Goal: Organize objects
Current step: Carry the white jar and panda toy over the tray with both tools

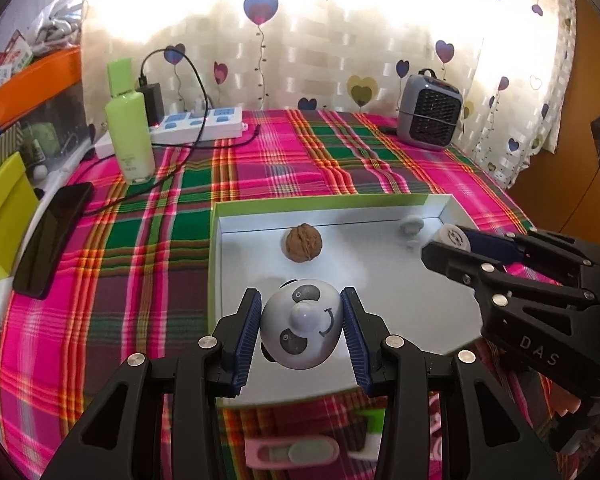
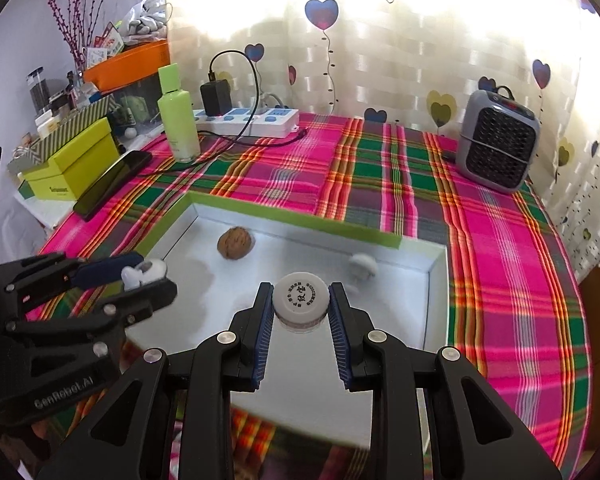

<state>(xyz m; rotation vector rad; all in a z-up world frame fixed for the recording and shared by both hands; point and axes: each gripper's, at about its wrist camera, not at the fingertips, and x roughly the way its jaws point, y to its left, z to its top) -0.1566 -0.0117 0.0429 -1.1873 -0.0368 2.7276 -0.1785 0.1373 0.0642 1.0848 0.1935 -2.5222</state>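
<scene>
My left gripper [image 1: 302, 326] is shut on a round white panda toy [image 1: 300, 326], held above the near part of a shallow green-rimmed white box [image 1: 216, 264]. From the right wrist view the same left gripper [image 2: 140, 276] shows at the left with the panda toy [image 2: 146, 272] between its pads. My right gripper [image 2: 299, 304] is shut on a small white-capped jar [image 2: 299, 298], over the box [image 2: 438, 300]. That right gripper [image 1: 448, 240] reaches in from the right with the jar [image 1: 454, 237]. A walnut [image 1: 304, 245] [image 2: 236, 243] and a small white mushroom-shaped object [image 1: 411, 226] [image 2: 363, 266] lie inside the box.
On the plaid cloth stand a green bottle [image 1: 130, 132], a white power strip [image 1: 198, 124] with a black charger and cable, a black phone [image 1: 52, 236] and a grey fan heater [image 1: 428, 114]. Yellow-green boxes [image 2: 76, 164] sit left. A pink clip [image 1: 292, 452] lies near the front.
</scene>
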